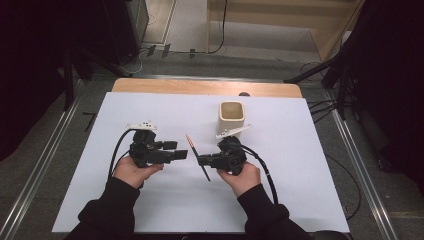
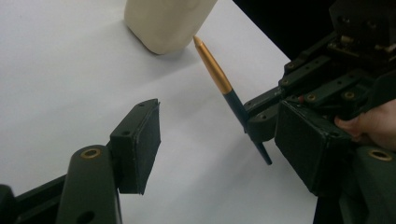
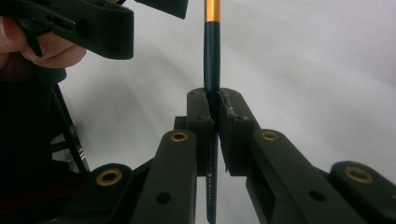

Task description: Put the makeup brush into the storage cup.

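- A white tabletop (image 1: 150,200) fills the middle of the frame; grey floor and metal rails run along both sides.
- The right hand-held gripper (image 1: 202,161) clamps a dark-blue-and-gold pen (image 1: 198,158) at frame centre.
- The left hand-held gripper (image 1: 181,149) sits spread open, just left of the pen.
- A cream cup (image 1: 232,117) stands upper right of centre, leaving bare sheet toward every edge.

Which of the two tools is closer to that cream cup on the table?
The right. The right tool, shut on the pen, sits just in front of the cream cup; the left tool is open, farther off to the cup's left.
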